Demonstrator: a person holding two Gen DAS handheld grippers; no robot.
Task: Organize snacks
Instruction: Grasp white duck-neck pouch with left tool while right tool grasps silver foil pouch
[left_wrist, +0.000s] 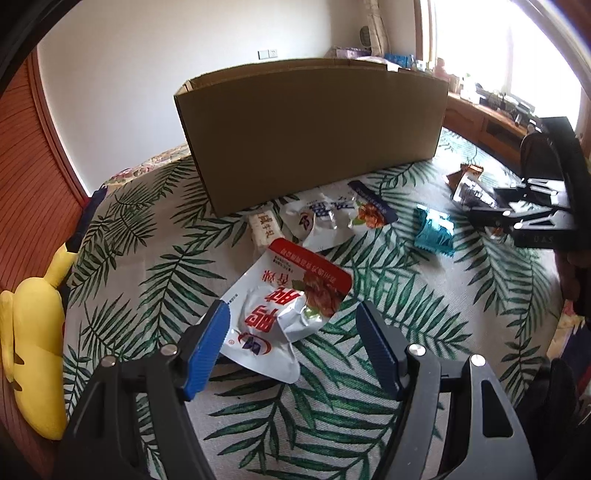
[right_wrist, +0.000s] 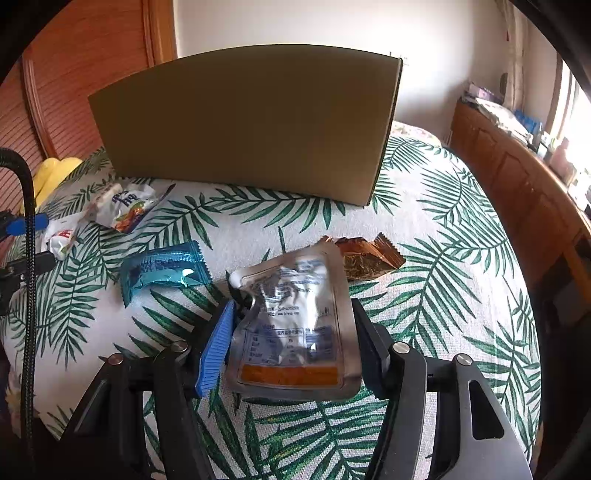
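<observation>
A tall cardboard box (left_wrist: 310, 133) stands on the leaf-print bed cover; it also shows in the right wrist view (right_wrist: 251, 122). My left gripper (left_wrist: 291, 321) is open around a red-and-white snack pouch (left_wrist: 288, 299) that lies on the cover. My right gripper (right_wrist: 293, 319) is open with a silver pouch (right_wrist: 295, 325) between its fingers, lying on the cover. A teal wrapper (right_wrist: 162, 269), a brown wrapper (right_wrist: 365, 254), a blue-and-white pouch (left_wrist: 332, 218) and a beige bar (left_wrist: 264, 229) lie loose near the box.
A yellow plush toy (left_wrist: 33, 354) lies at the bed's left edge by a wooden headboard (left_wrist: 26, 184). A wooden cabinet (right_wrist: 517, 192) with clutter runs along the right, under a bright window. The right gripper shows at the right edge of the left wrist view (left_wrist: 517, 210).
</observation>
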